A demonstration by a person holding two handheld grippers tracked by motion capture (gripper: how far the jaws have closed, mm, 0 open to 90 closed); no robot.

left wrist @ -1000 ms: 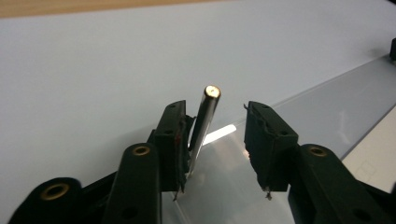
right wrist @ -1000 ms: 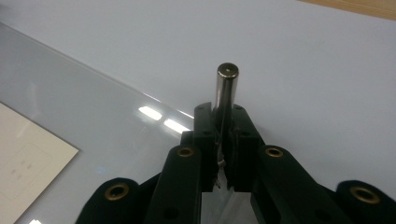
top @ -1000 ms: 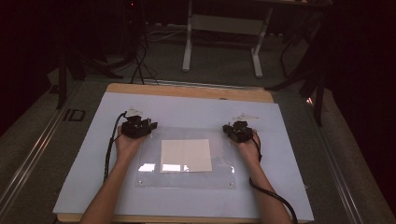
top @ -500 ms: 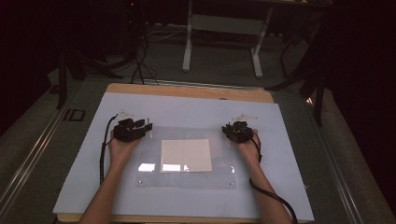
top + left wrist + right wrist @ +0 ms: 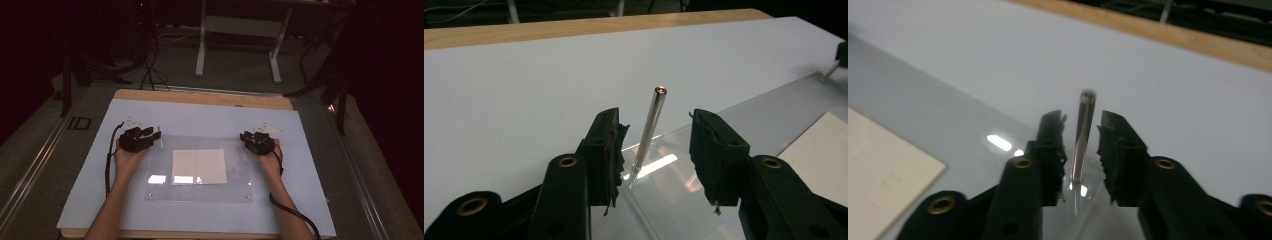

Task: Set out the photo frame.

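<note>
A clear acrylic plate (image 5: 235, 170) lies on the pale sheet covering the table, with a cream square sheet (image 5: 199, 166) under its middle. A thin metal pin (image 5: 648, 135) stands upright at the plate's far left corner, between the wide-apart jaws of my left gripper (image 5: 656, 120), untouched. Another metal pin (image 5: 1082, 135) stands at the far right corner. My right gripper (image 5: 1082, 122) has its jaws close on either side of it, with narrow gaps still visible. In the high view, the left gripper (image 5: 151, 134) and right gripper (image 5: 246, 137) sit at those two corners.
The pale sheet (image 5: 200, 117) covers most of the wooden table (image 5: 200, 97). Small fasteners mark the plate's near corners (image 5: 150, 196). Cables trail from both grippers toward the near edge. Dark floor and a stand's legs (image 5: 235, 50) lie beyond the table.
My left gripper shifted slightly left and nearer at the plate's corner. The right gripper has stayed in place.
</note>
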